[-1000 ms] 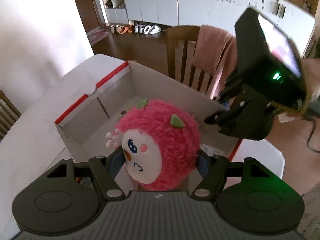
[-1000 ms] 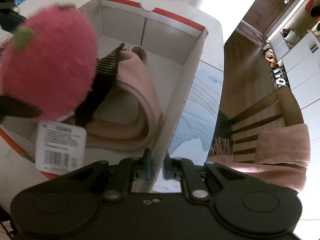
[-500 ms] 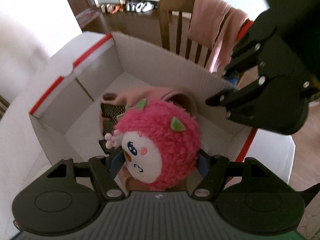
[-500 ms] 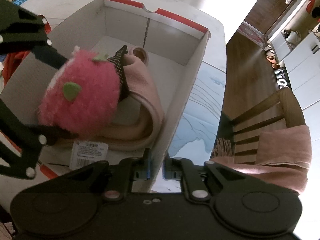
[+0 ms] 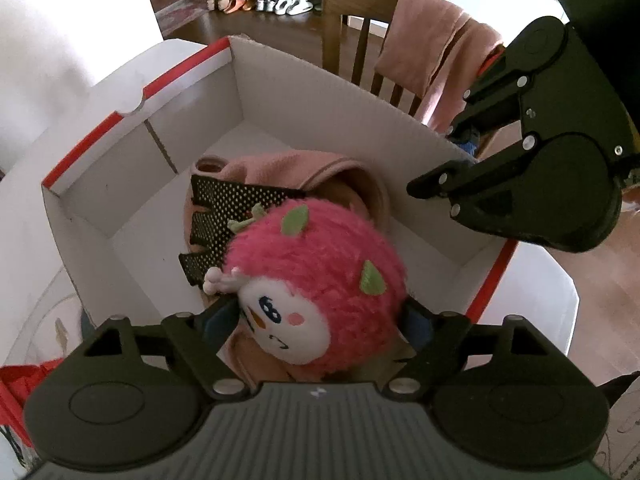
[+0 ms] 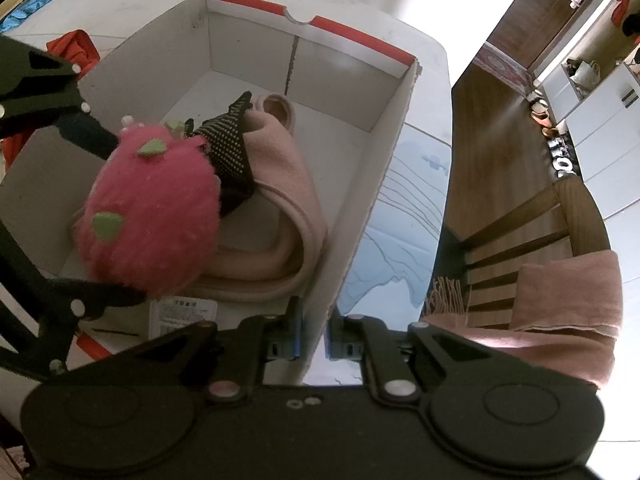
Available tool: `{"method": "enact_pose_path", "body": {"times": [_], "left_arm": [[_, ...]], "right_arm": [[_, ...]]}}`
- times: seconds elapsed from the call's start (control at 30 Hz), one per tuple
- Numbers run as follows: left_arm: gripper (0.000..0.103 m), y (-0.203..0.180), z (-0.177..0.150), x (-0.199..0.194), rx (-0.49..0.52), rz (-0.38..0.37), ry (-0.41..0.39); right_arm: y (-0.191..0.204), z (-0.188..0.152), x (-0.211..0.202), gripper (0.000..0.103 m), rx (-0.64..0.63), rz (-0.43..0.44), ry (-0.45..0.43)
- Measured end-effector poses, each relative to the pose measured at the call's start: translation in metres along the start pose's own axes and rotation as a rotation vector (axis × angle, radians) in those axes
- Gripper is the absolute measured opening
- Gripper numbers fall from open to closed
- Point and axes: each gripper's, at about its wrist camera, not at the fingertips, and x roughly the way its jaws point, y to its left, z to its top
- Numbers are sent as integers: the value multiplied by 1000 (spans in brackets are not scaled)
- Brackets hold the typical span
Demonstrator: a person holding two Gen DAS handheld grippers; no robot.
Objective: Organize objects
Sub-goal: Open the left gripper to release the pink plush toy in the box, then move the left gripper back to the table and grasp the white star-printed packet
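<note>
Since a second ago the pink plush toy (image 5: 320, 296) has come lower into the white cardboard box (image 5: 192, 128), now over the pink slippers (image 5: 304, 172). In the left wrist view, the left gripper (image 5: 316, 320) has just been opening its jaws; the plush sits between them, and I cannot tell whether the pads still press it. In the right wrist view, the right gripper (image 6: 312, 340) is clamped on the box's (image 6: 360, 216) side wall, with the plush (image 6: 152, 208) inside the box to its left.

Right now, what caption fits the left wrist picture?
Left gripper opening around pink plush toy inside the cardboard box.
</note>
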Motion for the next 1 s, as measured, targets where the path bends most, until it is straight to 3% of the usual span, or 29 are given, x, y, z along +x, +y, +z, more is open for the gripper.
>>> {"method": "enact_pose_path", "body": {"times": [0.2,0.73,1.0], "left_arm": [[100,3,-8,-10,-32,-23,-32],[101,16,-37,-92,-169,-51,-236],[101,39,-61,-131,-257,50,-306]], "right_arm": [[0,0,0,9,1,0,1],[-1,0,1,9,3,2,4],[-1,0,1,9,-1,1,8]]}}
